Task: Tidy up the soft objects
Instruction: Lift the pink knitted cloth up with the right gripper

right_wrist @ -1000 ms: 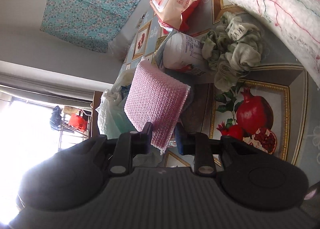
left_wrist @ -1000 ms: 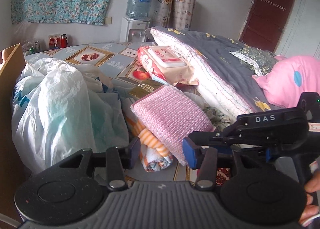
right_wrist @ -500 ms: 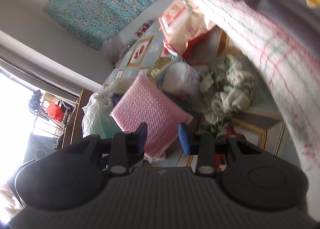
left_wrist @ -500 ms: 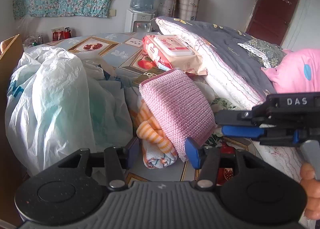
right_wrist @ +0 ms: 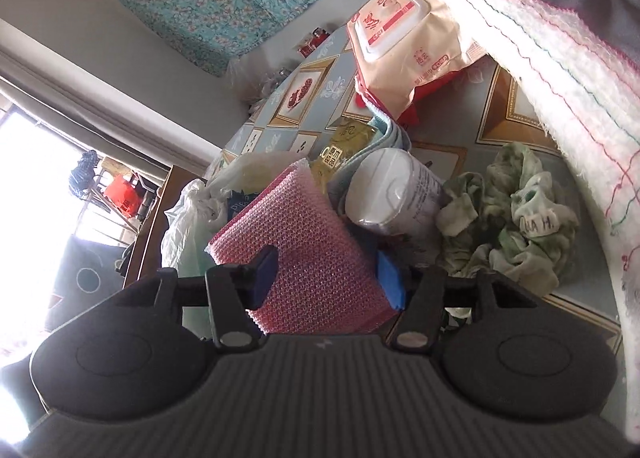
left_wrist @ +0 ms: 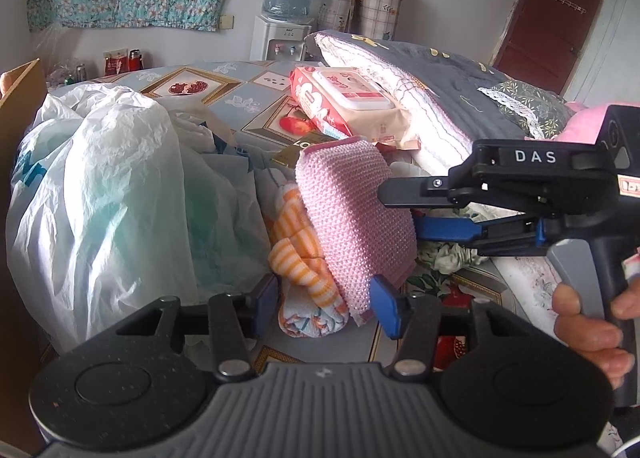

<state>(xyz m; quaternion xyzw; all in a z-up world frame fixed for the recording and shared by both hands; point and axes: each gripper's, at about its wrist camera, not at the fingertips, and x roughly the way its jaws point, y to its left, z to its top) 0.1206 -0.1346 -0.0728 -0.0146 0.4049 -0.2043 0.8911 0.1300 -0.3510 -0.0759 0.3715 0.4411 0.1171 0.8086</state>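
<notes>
A folded pink knitted cloth (left_wrist: 352,225) lies draped over an orange-striped cloth (left_wrist: 298,254) in the pile on the patterned tabletop (left_wrist: 244,101). My left gripper (left_wrist: 324,302) is open just in front of both cloths, and their lower edges reach between its blue pads. My right gripper (left_wrist: 400,211), held by a hand (left_wrist: 592,322), comes in from the right at the pink cloth's right edge. Its jaws are opening. In the right wrist view the pink cloth (right_wrist: 304,258) fills the gap between the spreading fingers of the right gripper (right_wrist: 326,282), which no longer pinch it.
A big white plastic bag (left_wrist: 100,185) fills the left. A wet-wipes pack (left_wrist: 348,97) and a folded quilt (left_wrist: 440,105) lie behind. A white canister (right_wrist: 392,193) and a crumpled green-white cloth (right_wrist: 512,217) sit right of the pink cloth. A cardboard wall (left_wrist: 16,105) stands far left.
The right gripper rolled, and its jaws went from pinching the pink cloth's edge to spread wide. The pink cloth sank from held-up to draped over the striped cloth. The left gripper barely moved.
</notes>
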